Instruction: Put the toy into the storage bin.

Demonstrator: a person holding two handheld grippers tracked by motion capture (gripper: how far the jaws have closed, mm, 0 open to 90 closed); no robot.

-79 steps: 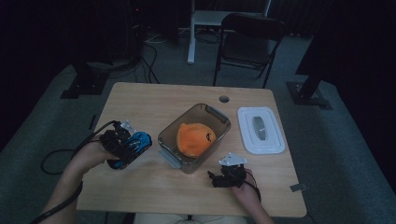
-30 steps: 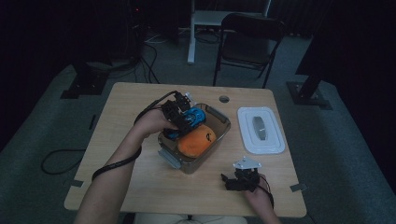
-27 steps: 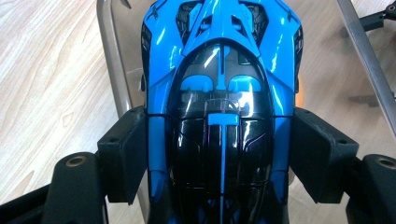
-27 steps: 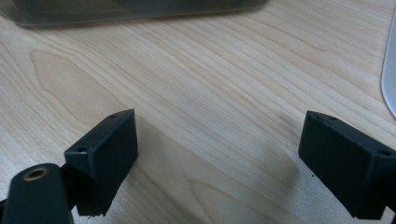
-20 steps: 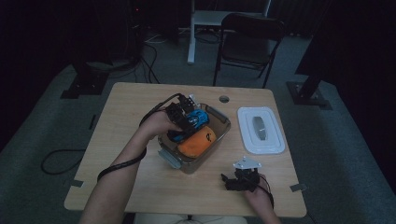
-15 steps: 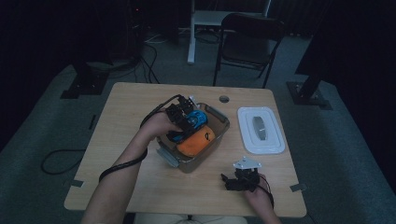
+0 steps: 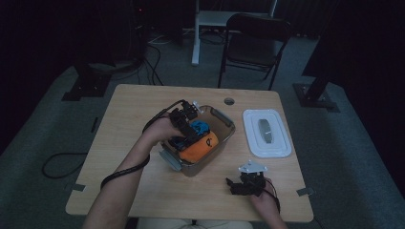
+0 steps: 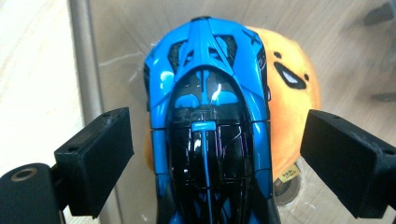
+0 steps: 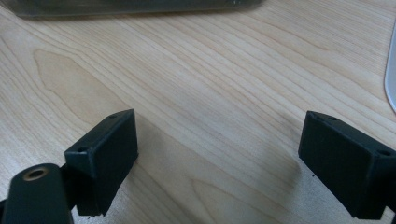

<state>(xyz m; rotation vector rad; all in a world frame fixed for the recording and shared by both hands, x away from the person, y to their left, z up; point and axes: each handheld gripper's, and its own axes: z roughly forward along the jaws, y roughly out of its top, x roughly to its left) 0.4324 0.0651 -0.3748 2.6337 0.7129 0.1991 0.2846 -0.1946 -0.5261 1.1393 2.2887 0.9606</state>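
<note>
- Your left gripper [image 7: 187,125] is stretched forward on a long, extended forearm, jaws spread wide (nothing pinched between them).
- Your right gripper [image 7: 237,184] sits low near your body, jaws parted too, wrist bent inward.

The toy car [image 8: 208,121] is hard plastic in blue and black, highly glossy — light glints off its roof and canopy. Beneath it the orange plush toy [image 8: 289,107] looks like soft, matt cloth with a small sewn label. The container [image 7: 224,125] is clear, smooth plastic with grey plastic clips. The left claw [image 8: 219,158] has matt black pads [image 8: 95,158], slightly rough at the edges; the right claw [image 9: 224,163] looks the same. The tabletop [image 9: 224,84] is pale wood with visible grain — smooth, faint sheen. The white lid [image 7: 266,133], far right, is smooth plastic.
</note>
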